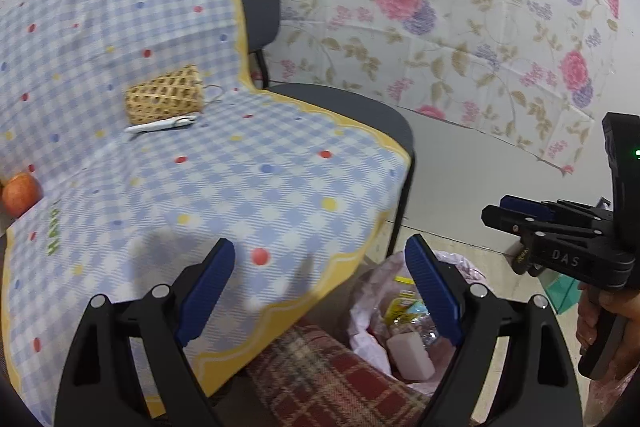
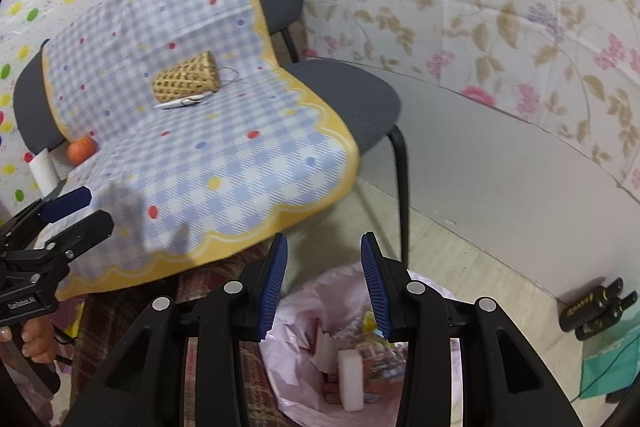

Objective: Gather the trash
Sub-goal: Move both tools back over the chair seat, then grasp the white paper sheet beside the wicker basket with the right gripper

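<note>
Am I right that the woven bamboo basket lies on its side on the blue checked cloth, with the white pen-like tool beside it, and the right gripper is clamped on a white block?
Not quite. The right gripper holds nothing: its blue pads stand apart over the pink-lined bin, and the white block lies inside it, as the right wrist view shows. The woven bamboo basket and white pen-like tool are as you say.

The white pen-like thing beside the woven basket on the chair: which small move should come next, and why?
Probably the empty left gripper should reach forward to the white pen-like thing. It lies loose on the checked cloth, against the woven basket, while the pink-lined bin already holds trash. The right gripper, jaws parted and empty, hangs over the bin.
</note>
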### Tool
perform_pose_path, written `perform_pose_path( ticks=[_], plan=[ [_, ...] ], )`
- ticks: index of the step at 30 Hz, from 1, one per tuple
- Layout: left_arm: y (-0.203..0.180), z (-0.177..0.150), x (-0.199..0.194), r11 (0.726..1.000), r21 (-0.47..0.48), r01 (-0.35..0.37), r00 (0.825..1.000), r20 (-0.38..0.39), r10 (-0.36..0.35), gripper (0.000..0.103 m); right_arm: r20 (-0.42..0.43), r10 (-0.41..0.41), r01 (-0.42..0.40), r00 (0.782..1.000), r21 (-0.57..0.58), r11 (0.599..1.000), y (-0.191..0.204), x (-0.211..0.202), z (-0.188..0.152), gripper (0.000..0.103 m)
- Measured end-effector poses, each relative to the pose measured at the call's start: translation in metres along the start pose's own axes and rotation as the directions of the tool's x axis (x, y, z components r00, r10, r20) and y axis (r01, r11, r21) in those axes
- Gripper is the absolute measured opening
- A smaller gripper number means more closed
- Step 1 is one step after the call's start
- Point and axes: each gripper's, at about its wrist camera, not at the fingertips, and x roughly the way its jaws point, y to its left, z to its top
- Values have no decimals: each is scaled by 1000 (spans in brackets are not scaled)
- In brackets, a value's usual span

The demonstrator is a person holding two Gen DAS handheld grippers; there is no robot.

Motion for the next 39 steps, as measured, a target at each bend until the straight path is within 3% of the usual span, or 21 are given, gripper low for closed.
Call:
perform_pose_path(
  ticks=[4, 12, 21, 24, 35, 39],
  plan=[
    [21, 0, -5, 996, -18, -88, 996, -16, 88, 85, 15, 52, -52, 999, -32, 998, 21, 2, 12, 40],
    [82, 11, -30, 957, -110, -267, 964, -15, 267, 85, 57, 121, -113, 991, -119, 986, 63, 6, 44, 40],
    [125, 15, -44, 920, -177, -350, 936, -28, 351, 86, 59, 177, -162, 983, -203, 966, 103, 21, 72, 40],
    [141, 17, -48, 904, -193, -382, 923, -25, 385, 87, 49, 184, -168, 982, -237, 957, 117, 30, 79, 49],
    [215, 21, -64, 804, -298, -514, 847, -30, 531, 94, -11, 212, -205, 977, -295, 933, 163, 105, 121, 52],
    [230, 19, -50, 797, -315, -516, 848, -57, 526, 94, -27, 207, -204, 978, -313, 928, 179, 137, 137, 52]
  ],
)
